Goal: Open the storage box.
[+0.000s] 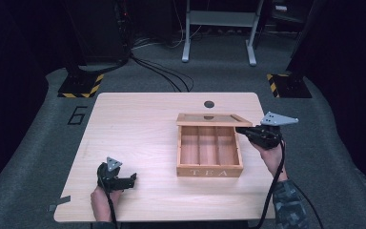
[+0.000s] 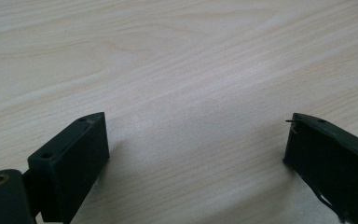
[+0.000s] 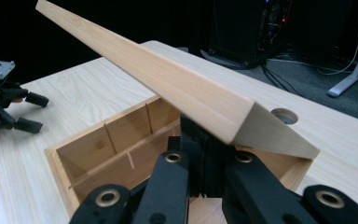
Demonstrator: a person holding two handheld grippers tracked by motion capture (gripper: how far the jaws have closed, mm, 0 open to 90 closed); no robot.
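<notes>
A wooden tea box [image 1: 209,171] marked TEA, with three bare compartments, stands right of the table's middle. Its hinged lid [image 1: 214,119] with a glass pane hangs half raised over the back of the box. My right gripper [image 1: 241,130] reaches in from the box's right side, jaws shut together, tips tucked under the lid's right edge. In the right gripper view the lid [image 3: 168,79] slants across above my right gripper [image 3: 205,140] and hides its tips; the box [image 3: 98,149] lies open below. My left gripper [image 1: 133,180] rests open on the table at the front left, with bare wood between its jaws [image 2: 196,149].
The light wooden table [image 1: 138,124] has a round cable hole [image 1: 209,104] behind the box. A person's hands hold both grippers from the near edge. Cables, stand bases with yellow-black stripes and a metal frame stand on the floor beyond.
</notes>
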